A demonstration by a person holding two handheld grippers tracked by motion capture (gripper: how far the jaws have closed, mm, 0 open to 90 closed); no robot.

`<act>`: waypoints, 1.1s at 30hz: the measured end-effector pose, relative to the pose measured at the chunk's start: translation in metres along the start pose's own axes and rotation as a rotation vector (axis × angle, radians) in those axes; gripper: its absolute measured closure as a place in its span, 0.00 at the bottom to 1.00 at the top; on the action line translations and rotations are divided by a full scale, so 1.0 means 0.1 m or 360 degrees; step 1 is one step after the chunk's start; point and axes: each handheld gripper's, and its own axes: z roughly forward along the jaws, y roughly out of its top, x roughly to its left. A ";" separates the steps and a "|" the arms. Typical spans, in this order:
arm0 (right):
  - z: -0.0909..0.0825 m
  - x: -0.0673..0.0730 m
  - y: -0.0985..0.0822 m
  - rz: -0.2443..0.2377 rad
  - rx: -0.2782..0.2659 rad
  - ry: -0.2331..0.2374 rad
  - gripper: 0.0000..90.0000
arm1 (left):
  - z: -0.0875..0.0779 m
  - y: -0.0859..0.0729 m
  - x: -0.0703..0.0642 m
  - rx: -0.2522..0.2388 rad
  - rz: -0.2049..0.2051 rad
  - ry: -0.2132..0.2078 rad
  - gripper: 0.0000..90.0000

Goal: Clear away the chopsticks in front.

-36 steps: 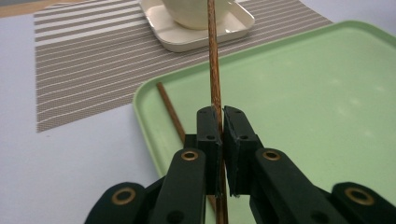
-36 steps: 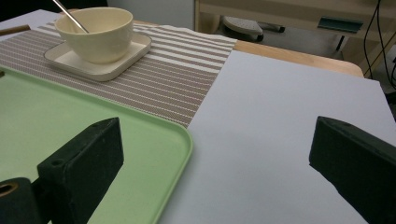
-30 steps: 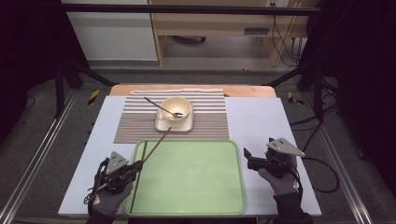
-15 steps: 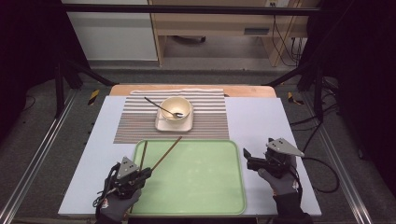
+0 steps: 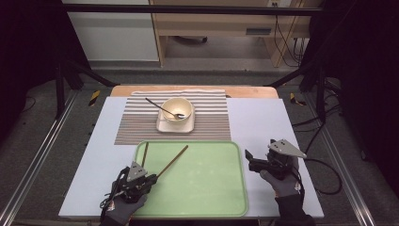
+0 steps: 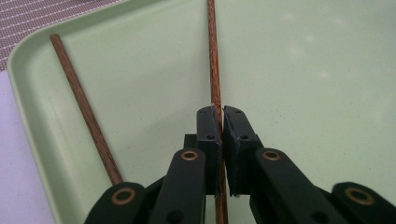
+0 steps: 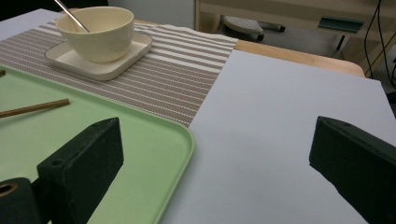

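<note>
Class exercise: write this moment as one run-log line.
left hand-held gripper: shut on chopstick | second chopstick: on green tray | right hand-held gripper: open, beside tray

A tray (image 5: 221, 197) is set at the table's (image 5: 263, 122) near edge; two chopsticks (image 5: 172, 160) are laid in its left part. Beyond it, a bowl (image 5: 177, 109) is placed on a mat (image 5: 136, 125).

The tray (image 5: 207, 188) is pale green, and the chopsticks (image 6: 214, 70) on it are reddish-brown wood. At upper centre a cream bowl (image 5: 177, 108) stands on a brown-and-white striped mat (image 5: 136, 122). The table (image 5: 263, 127) is pale lilac-grey.
</note>
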 end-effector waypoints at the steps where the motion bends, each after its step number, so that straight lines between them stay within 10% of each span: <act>1: 0.00 0.00 0.00 0.0000 0.0000 -0.0001 0.04 | 0.01 0.00 0.00 0.0010 0.0001 -0.0001 0.95; 17: 0.00 0.00 0.00 0.0000 -0.0001 -0.0004 0.03 | 0.10 -0.04 -0.05 0.0134 0.0066 -0.0002 0.94; 33: 0.01 0.00 0.00 -0.0005 0.0006 -0.0006 0.03 | 0.10 -0.01 -0.04 0.0092 0.0106 -0.0008 0.86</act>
